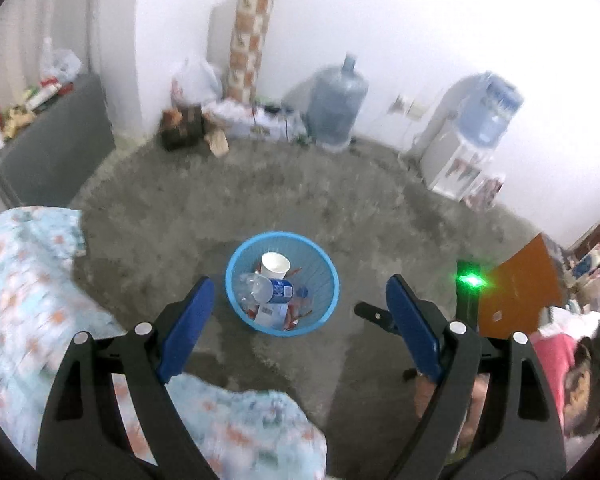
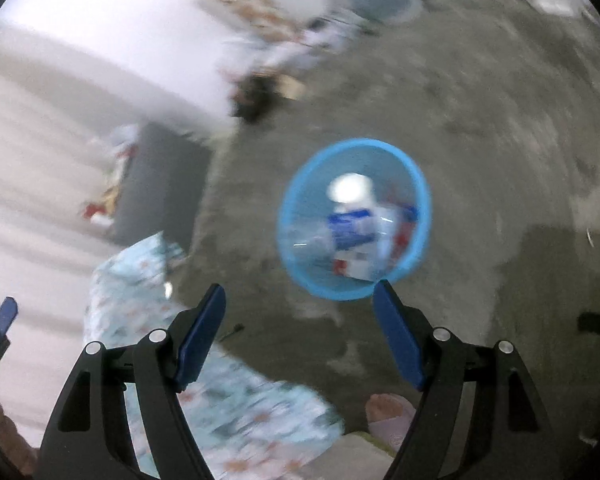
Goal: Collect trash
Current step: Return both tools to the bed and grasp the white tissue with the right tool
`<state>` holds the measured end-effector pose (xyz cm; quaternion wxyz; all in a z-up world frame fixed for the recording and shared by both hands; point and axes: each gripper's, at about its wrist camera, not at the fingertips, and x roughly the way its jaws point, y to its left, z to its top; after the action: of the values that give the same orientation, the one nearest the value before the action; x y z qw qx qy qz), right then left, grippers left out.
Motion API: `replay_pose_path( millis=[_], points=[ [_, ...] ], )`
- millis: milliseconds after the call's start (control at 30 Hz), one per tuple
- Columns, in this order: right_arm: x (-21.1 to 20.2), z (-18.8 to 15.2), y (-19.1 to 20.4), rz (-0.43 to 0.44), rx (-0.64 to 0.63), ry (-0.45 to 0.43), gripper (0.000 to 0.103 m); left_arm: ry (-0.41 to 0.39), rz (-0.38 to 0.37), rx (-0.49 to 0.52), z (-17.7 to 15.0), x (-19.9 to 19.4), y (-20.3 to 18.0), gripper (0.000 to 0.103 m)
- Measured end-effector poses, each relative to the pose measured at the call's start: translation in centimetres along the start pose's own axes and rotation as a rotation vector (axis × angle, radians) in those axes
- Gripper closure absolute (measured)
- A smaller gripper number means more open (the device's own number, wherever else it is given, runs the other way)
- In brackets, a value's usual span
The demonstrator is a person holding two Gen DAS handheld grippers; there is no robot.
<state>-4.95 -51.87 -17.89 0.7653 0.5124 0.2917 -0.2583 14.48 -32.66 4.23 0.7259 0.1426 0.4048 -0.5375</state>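
A blue plastic basket (image 1: 236, 256) stands on the grey concrete floor. It holds a white paper cup (image 1: 275, 266), a clear bottle with a blue label (image 1: 266, 288) and a flattened carton (image 1: 272, 314). My left gripper (image 1: 300, 280) hangs above the basket's near side, jaws wide apart with nothing between them. In the blurred right wrist view the same basket (image 2: 292, 184) with the cup (image 2: 350, 188) and the bottle (image 2: 348, 232) lies just ahead of my right gripper (image 2: 300, 286), which is open and empty too. One pad of the left gripper (image 2: 4, 316) shows at the left edge.
A bed with a patterned blanket (image 1: 28, 300) lies at the left, close to the basket. Against the far wall stand a water jug (image 1: 338, 108), a water dispenser (image 1: 460, 152), a rolled mat (image 1: 252, 32) and a grey cabinet (image 1: 56, 148). A person's foot (image 2: 388, 412) is below my right gripper.
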Motion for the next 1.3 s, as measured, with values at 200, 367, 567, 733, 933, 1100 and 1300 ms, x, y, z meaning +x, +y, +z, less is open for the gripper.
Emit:
replay_pose_path(
  millis=[200,367,567,733,933,1100,1300],
  points=[
    [-3.1,-4.0,8.6,0.088,-0.234,0.064,0.029,-0.147,0.109,-0.096,-7.5,-11.6,2.8,0.02],
    [-3.9,-8.1,14.4,0.124,-0.399,0.153,0.029,-0.237,0.307,-0.222,-15.4,-19.4,6.3,0.02],
    [-4.2,-12.5,19.3,0.198,-0.543,0.247,0.029,-0.279,0.488,-0.412,-23.3,-24.8,10.3,0.02],
    [-3.5,-15.7,23.4,0.247,-0.632,0.331,0.029,-0.328,0.568,-0.537,-28.0,-27.8,12.6,0.02],
    [-2.8,-19.3,27.9,0.335,-0.707,0.42,0.029,-0.358,0.589,-0.621,-30.3,-28.7,15.4,0.02],
    [-1.5,-22.2,32.2,0.399,-0.767,0.487,0.029,-0.374,0.592,-0.661,-32.0,-28.4,17.6,0.02],
    [1.5,-25.4,38.1,0.434,-0.842,0.503,0.029,-0.398,0.584,-0.72,-33.5,-29.6,20.5,0.02]
  ],
)
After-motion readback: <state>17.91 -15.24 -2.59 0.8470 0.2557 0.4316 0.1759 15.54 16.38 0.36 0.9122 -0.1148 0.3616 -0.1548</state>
